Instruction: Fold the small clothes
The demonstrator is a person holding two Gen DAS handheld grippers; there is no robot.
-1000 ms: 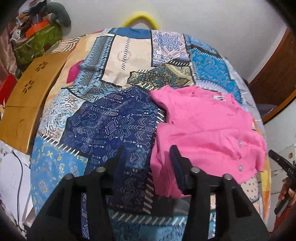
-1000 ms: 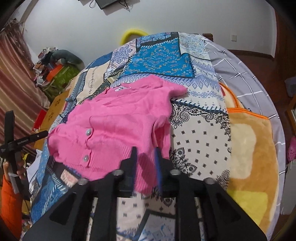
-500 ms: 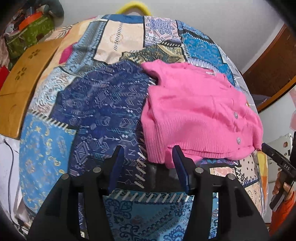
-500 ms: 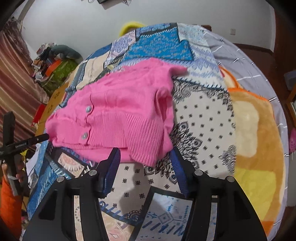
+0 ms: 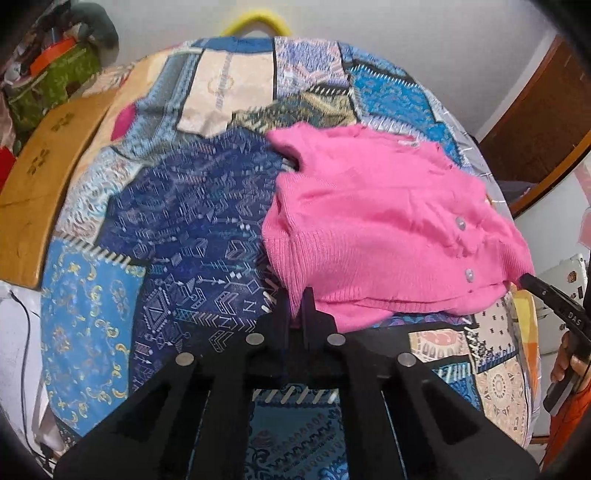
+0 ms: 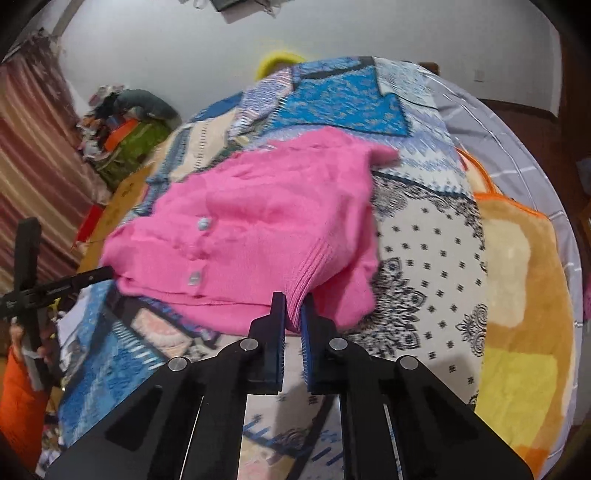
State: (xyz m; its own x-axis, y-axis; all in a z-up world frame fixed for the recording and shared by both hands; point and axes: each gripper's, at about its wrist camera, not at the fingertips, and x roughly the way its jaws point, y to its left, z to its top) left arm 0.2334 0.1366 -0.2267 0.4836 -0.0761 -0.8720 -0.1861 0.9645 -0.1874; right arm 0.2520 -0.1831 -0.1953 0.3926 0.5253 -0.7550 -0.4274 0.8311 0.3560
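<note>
A small pink knitted cardigan (image 5: 376, 229) with grey buttons lies on a patchwork bedspread (image 5: 177, 236). My left gripper (image 5: 297, 306) is shut on the ribbed hem at the cardigan's near left corner. In the right wrist view the cardigan (image 6: 258, 218) lies ahead and to the left, and my right gripper (image 6: 293, 310) is shut on the ribbed hem at its near right corner. The right gripper also shows at the right edge of the left wrist view (image 5: 546, 299), at the cardigan's far hem corner. The hem is lifted between the two grippers.
A wooden board (image 5: 40, 192) lies along the bed's left side, with a cluttered pile (image 5: 48, 74) behind it. An orange and yellow blanket (image 6: 524, 295) covers the bed's right side. A yellow hoop (image 5: 255, 26) stands at the bed's far end by the wall.
Half a second ago both grippers were open just short of the hem. Both have moved forward and shut on the hem's two corners, and the hem has risen slightly.
</note>
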